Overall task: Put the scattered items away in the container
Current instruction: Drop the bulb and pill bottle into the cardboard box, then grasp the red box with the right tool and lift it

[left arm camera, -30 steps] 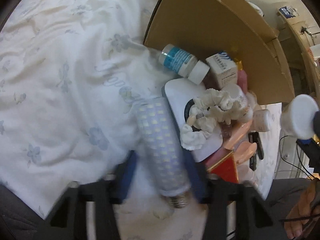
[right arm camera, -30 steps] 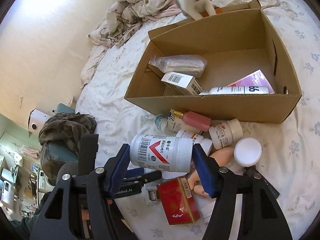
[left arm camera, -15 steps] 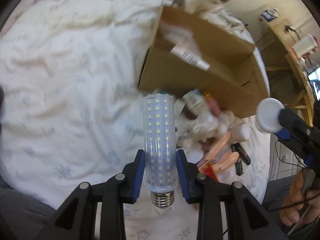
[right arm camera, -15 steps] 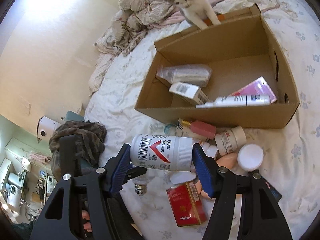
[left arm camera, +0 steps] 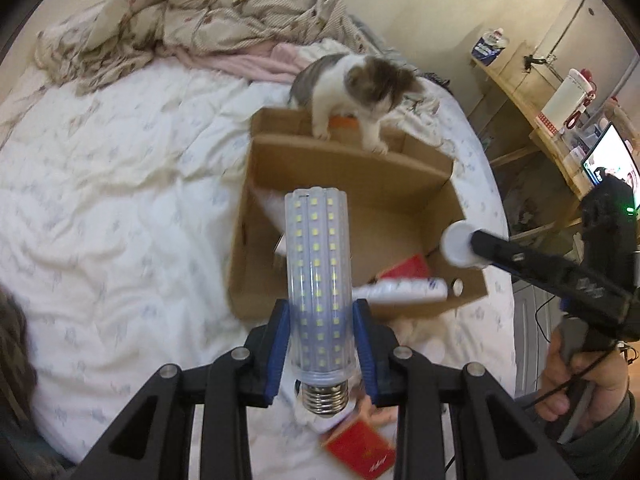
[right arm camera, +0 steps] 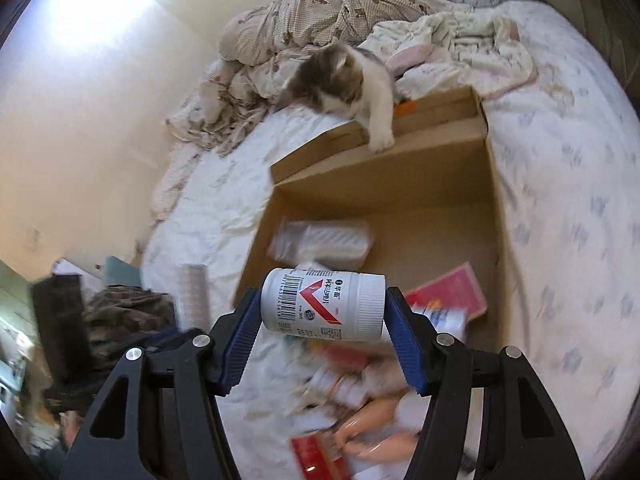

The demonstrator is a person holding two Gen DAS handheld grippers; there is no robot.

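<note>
Both grippers are carrying items toward the cardboard box (left arm camera: pixel 352 168) on the bed: the left gripper (left arm camera: pixel 320 354) fingers hold an LED corn bulb (left arm camera: pixel 318 280), the right gripper (right arm camera: pixel 322 340) fingers a white pill bottle (right arm camera: pixel 322 306). Next, each must come over the opening and release, away from the cat (right arm camera: pixel 344 80) at the far rim.

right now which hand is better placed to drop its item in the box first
Probably right: its white pill bottle hangs at the cardboard box opening, while the left's LED bulb sits before the near wall.
</note>
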